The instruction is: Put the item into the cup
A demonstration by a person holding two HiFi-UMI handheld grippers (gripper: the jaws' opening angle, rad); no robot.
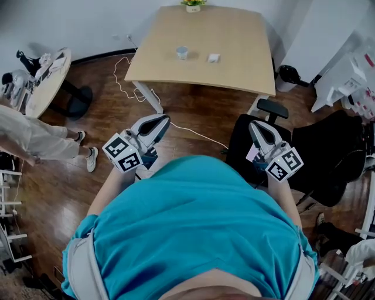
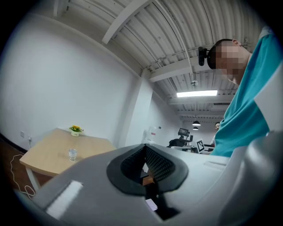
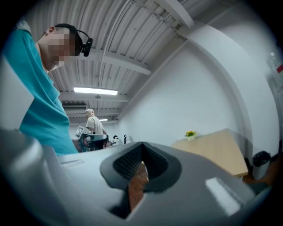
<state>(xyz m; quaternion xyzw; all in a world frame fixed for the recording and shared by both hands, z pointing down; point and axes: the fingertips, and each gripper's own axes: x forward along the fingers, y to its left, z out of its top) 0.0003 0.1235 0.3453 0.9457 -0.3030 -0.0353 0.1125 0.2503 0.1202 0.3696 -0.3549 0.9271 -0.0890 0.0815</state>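
Observation:
A small clear cup [image 1: 182, 53] stands on the far light-wood table [image 1: 234, 70], and a small white item [image 1: 214, 57] lies just right of it. Both grippers are held close to the person's teal shirt, well short of the table and over the wooden floor. My left gripper [image 1: 163, 119] is shut with nothing in it. My right gripper [image 1: 253, 125] is also shut and empty. In the left gripper view the pads [image 2: 155, 164] meet and the cup [image 2: 72, 154] shows far off at the left. The right gripper view shows closed pads [image 3: 132, 162] and only the table's corner [image 3: 216, 150].
A black office chair [image 1: 328, 152] stands right beside my right gripper. A round side table [image 1: 44, 82] and a standing person's legs [image 1: 35, 143] are at the left. A white cable [image 1: 126, 79] trails on the floor by the table leg. A flower pot [image 1: 193, 6] sits at the table's far edge.

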